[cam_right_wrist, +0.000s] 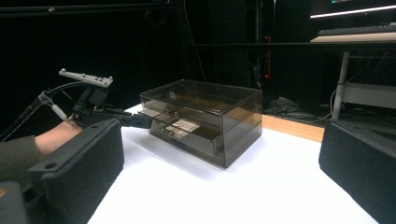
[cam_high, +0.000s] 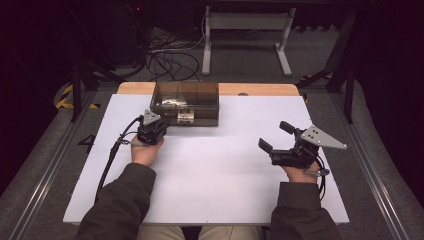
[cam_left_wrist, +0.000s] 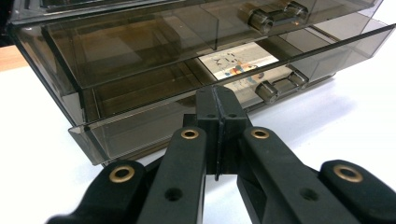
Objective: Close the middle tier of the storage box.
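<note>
At the bottom of the left gripper view, the left gripper (cam_left_wrist: 219, 105) has its black fingers pressed together, with nothing between them. Their tips sit against the front lip of the lower drawer (cam_left_wrist: 187, 126) of a smoked, see-through plastic drawer box (cam_left_wrist: 140, 51). In the high view that box (cam_high: 186, 102) stands at upper centre of the frame, at the far edge of the white worktop (cam_high: 225, 185), with a strip of bare wood behind it.

The step in hand looks like sliding the lower drawer, which stands slightly out from the case. A straight push or pull, square to the drawer front, seems best: the box is light, glossy plastic on a smooth sheet and may skid or twist if pressed off-centre.

Right of the tips sits a moulded bar handle (cam_left_wrist: 280, 86), and a printed card (cam_left_wrist: 240, 63) lies inside the drawer.

At lower right of the high view the right gripper (cam_high: 272, 137) hovers well apart from the box, its fingers spread wide and empty. Beyond, cables and a pale metal frame (cam_high: 245, 30) sit in the dark.
</note>
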`<state>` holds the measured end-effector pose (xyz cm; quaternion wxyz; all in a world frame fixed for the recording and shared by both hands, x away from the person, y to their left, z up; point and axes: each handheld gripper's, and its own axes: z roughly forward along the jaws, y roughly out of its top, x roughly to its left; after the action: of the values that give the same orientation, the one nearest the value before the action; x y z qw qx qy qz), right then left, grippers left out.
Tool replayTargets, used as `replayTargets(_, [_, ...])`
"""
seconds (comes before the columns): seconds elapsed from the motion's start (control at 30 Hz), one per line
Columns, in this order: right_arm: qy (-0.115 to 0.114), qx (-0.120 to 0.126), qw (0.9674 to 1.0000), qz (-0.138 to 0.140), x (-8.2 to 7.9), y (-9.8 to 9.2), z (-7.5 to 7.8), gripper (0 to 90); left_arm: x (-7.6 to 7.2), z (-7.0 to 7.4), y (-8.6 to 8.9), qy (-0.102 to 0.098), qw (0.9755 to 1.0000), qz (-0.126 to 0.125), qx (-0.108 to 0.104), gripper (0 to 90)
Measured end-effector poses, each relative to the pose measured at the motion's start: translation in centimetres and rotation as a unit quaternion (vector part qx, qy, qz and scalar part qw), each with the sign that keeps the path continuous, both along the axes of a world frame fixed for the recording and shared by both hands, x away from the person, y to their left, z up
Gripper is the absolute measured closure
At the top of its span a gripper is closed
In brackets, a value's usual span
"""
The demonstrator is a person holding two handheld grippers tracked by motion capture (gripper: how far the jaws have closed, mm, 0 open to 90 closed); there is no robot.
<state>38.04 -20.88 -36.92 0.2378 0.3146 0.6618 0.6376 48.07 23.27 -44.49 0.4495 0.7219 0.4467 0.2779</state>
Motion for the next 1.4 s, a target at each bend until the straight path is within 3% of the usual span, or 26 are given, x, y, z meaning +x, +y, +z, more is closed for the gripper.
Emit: replayTargets(1.4, [0.001,-0.003,1.0000,-0.003,0.1,0.0,-0.1,0.7,1.6,0.0,-0.6,-0.004,0.9999,0.016,0.001,90.0])
